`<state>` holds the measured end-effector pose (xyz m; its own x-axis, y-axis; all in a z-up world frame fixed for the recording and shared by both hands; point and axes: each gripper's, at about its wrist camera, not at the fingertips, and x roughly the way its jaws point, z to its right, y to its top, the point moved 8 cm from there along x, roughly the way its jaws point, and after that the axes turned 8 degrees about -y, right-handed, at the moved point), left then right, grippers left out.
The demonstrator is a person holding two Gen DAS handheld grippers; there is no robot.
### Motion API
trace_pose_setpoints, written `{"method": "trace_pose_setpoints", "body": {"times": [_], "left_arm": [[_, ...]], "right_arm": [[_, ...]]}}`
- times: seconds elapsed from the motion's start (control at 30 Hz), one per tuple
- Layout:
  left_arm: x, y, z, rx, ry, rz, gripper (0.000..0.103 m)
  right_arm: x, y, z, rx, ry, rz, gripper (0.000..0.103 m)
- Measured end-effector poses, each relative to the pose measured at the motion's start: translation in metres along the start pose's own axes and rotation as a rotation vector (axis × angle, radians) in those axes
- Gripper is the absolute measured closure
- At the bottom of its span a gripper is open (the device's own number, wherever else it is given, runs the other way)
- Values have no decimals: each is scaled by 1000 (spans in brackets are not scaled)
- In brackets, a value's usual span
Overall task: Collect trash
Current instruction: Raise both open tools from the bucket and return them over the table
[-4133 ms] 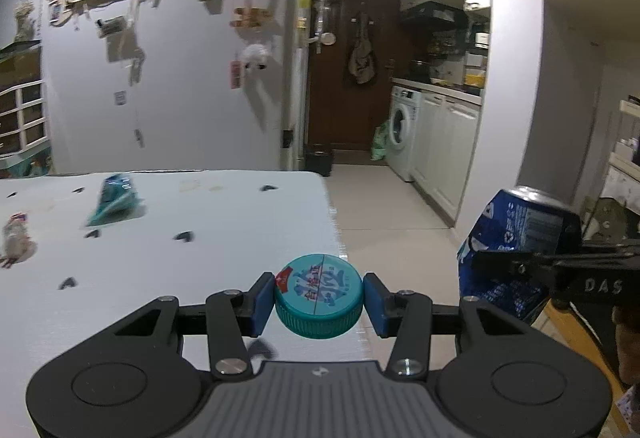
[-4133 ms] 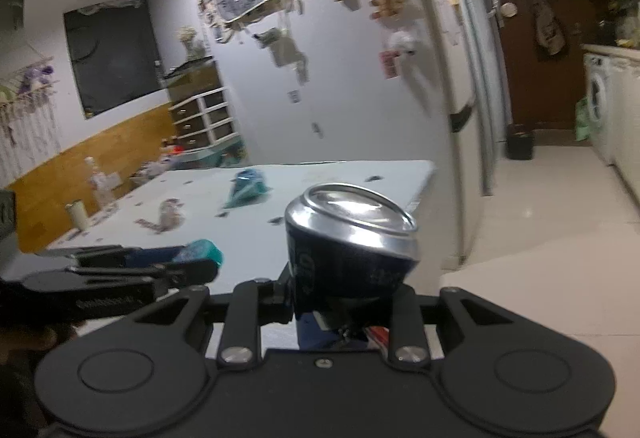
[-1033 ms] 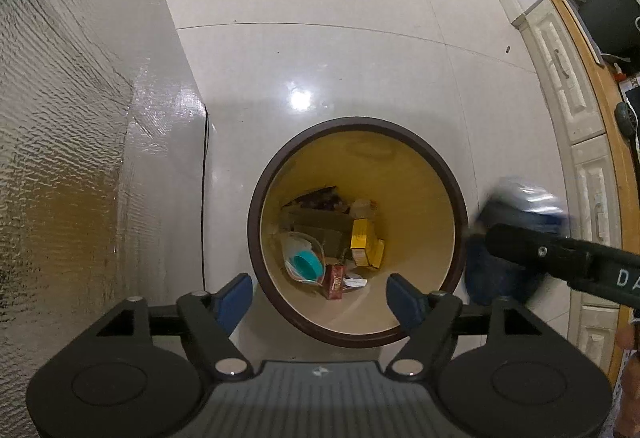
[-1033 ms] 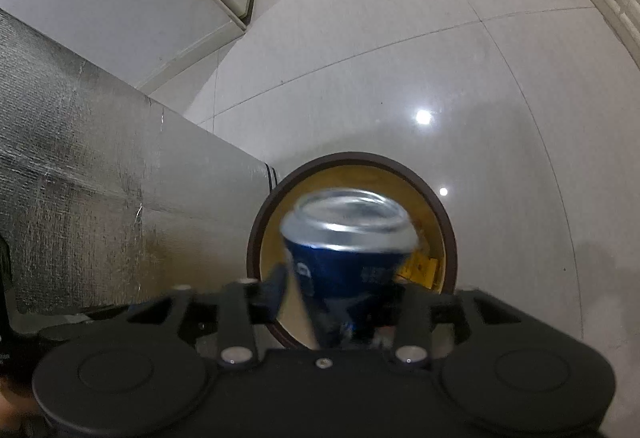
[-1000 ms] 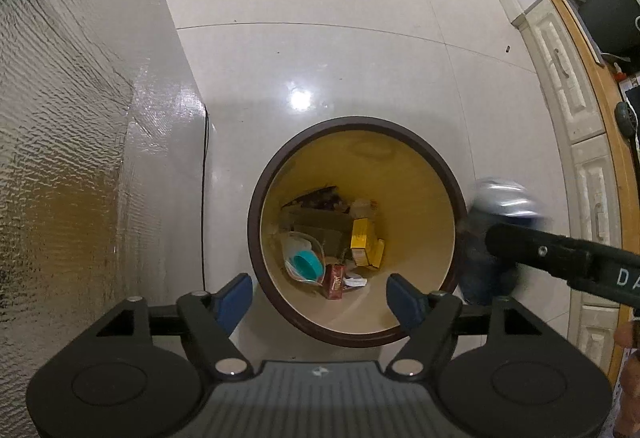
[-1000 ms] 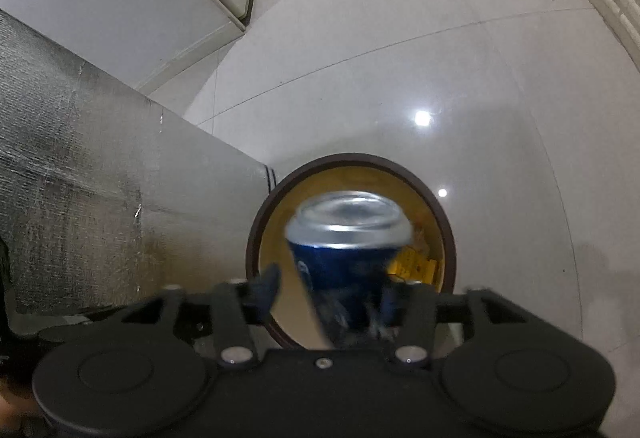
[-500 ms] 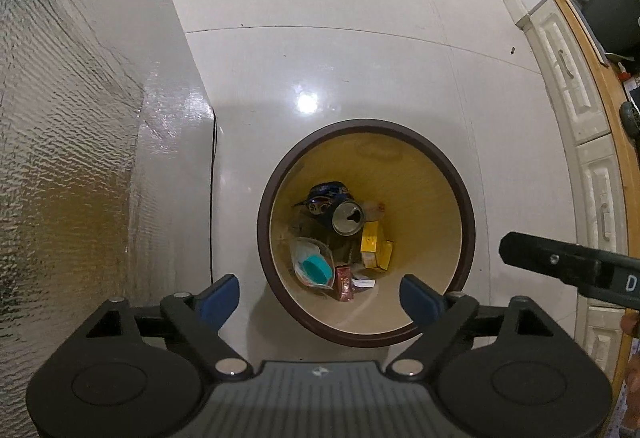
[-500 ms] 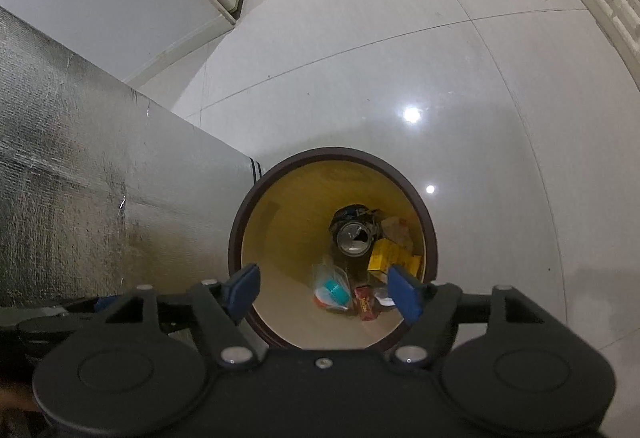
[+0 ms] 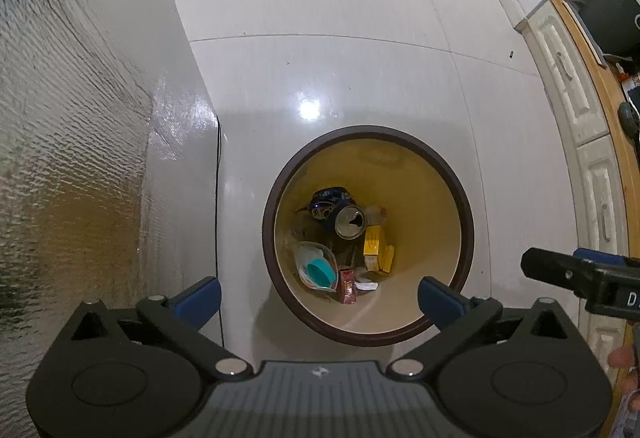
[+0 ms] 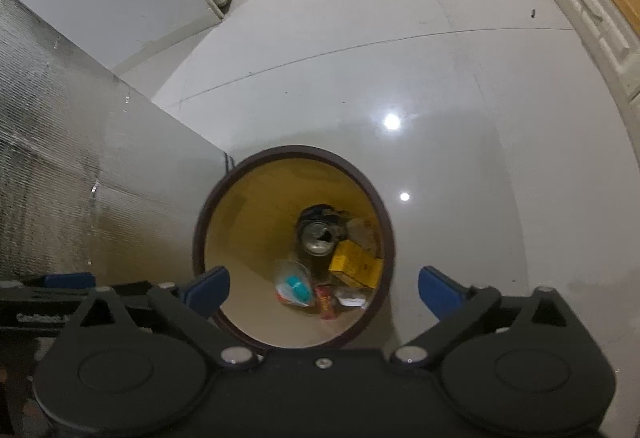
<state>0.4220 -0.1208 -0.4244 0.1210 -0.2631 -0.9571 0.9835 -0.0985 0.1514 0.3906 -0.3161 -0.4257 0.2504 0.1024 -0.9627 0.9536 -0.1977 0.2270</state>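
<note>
Glossy white floor tiles, and both grippers hanging over the round bin (image 9: 464,214).

Lying at the bottom of the bin, centre of frame, are the blue can (image 9: 349,221) and the teal cap (image 9: 319,272) among boxes and wrappers. Left gripper (image 9: 318,296) and right gripper (image 10: 323,286) are spreading their jaws wide with nothing between them. That load looks delivered; whether more trash is waiting elsewhere, I cannot tell from here.

Both wrist views above bin (image 9: 460,194)
</note>
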Motion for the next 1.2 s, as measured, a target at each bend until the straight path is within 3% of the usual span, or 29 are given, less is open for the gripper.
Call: {"method": "trace_pose_setpoints", "body": {"times": [0.53,1.2], "left_arm": [[-30,-25,3,-3,34,25,0],[-146,-32,58,101,13,316,0]], "right_arm": [[-29,-24,16,-22,-75,18,0],[-148,-20,20,-58,-90,293,0]]}}
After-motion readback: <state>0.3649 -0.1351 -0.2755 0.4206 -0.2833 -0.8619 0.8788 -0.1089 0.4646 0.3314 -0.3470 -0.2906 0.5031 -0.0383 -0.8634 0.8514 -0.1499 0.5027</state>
